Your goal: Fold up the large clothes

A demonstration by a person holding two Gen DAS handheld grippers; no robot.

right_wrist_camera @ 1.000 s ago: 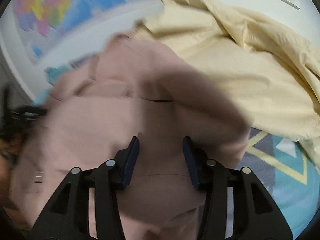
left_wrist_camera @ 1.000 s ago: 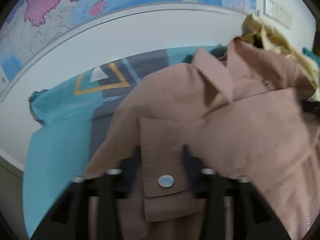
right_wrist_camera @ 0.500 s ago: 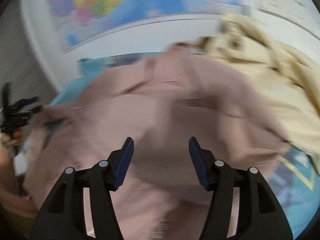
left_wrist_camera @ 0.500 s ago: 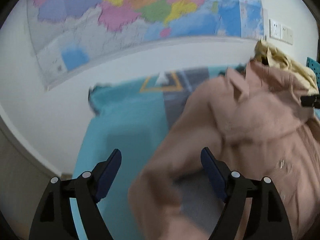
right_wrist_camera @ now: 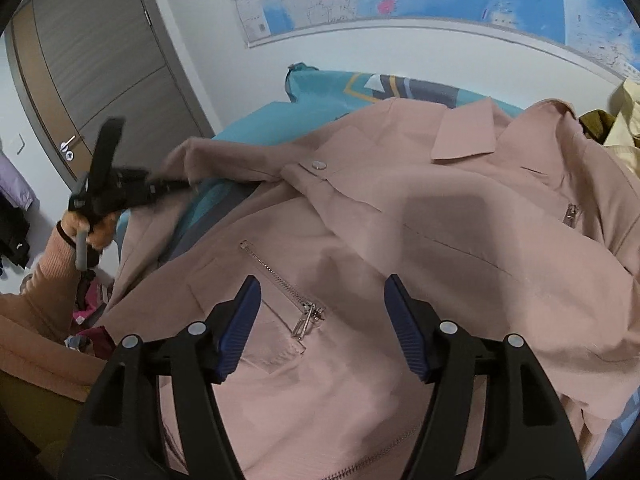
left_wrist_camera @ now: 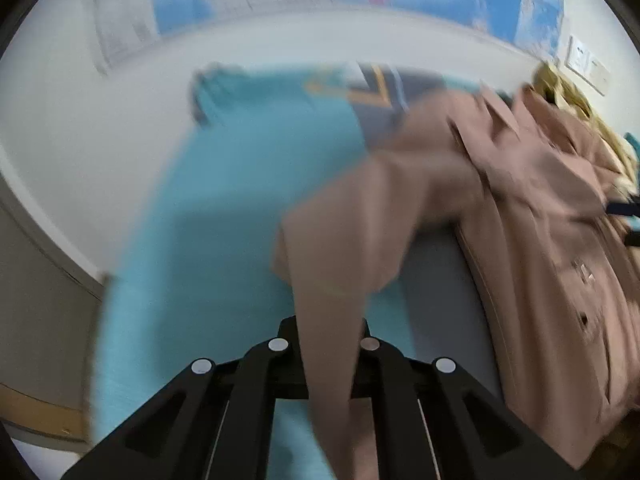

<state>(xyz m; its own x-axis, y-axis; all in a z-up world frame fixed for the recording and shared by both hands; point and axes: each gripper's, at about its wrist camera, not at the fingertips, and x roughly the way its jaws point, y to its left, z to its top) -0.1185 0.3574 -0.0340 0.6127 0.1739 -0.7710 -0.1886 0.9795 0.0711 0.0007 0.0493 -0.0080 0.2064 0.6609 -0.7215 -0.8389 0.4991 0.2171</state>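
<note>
While your left gripper [left_wrist_camera: 328, 344] clamps the sleeve [left_wrist_camera: 352, 240], draw it toward three o'clock over the jacket [right_wrist_camera: 400, 220], right gripper [right_wrist_camera: 320, 328] spread wide.

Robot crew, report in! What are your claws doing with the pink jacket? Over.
Left gripper shut on pink jacket sleeve, pulling it out. Right gripper open above jacket's front. Yellow garment crowds the far right. Over.

Bare teal bedspread [left_wrist_camera: 224, 200] lies open to the left of the pink jacket [right_wrist_camera: 400, 240], room enough for tongs to pass. To the right a heap of yellow cloth [right_wrist_camera: 624, 120] crowds the jacket's collar. The wall [right_wrist_camera: 320, 52] closes off the far edge.
</note>
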